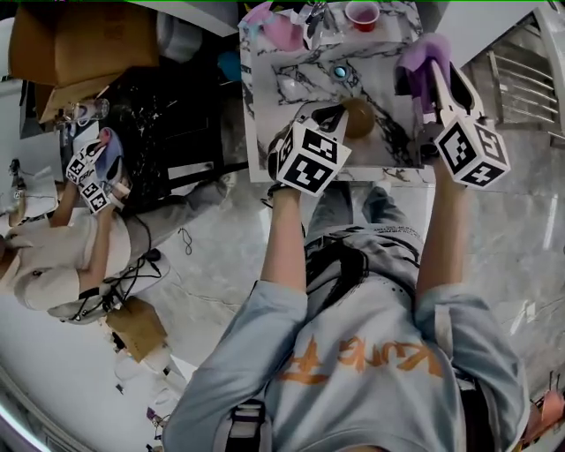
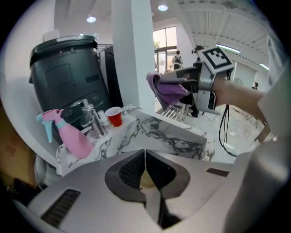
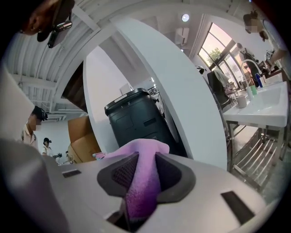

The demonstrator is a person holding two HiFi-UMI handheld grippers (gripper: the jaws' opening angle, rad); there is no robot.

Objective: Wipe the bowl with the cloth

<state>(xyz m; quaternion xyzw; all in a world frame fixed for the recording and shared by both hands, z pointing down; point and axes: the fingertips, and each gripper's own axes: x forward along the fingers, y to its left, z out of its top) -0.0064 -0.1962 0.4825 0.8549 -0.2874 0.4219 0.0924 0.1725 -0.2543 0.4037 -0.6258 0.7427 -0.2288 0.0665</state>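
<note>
While the right gripper (image 3: 143, 159) clamps the purple cloth (image 1: 422, 55) at the head view's upper right, the left gripper (image 2: 145, 157), jaws pressed together, sits beside the brown bowl (image 1: 358, 117) at top centre. If nothing steadies it, the bowl could skid across the marble counter (image 1: 291, 84) under wiping.

Left gripper (image 2: 145, 154) closed; right gripper (image 3: 143, 159) clamped.

My L gripper (image 1: 334, 116) points down at the marble-pattern tabletop (image 1: 393, 97). A small brownish round bowl (image 1: 360, 119) sits just right of its tip; can't tell if they touch. My R gripper (image 1: 437, 75), further right, has a soft purple cloth (image 1: 422, 55) pinched at its tip. Beyond both tools: red plastic cup (image 1: 363, 14) and pink spray bottle (image 1: 281, 32).
</note>
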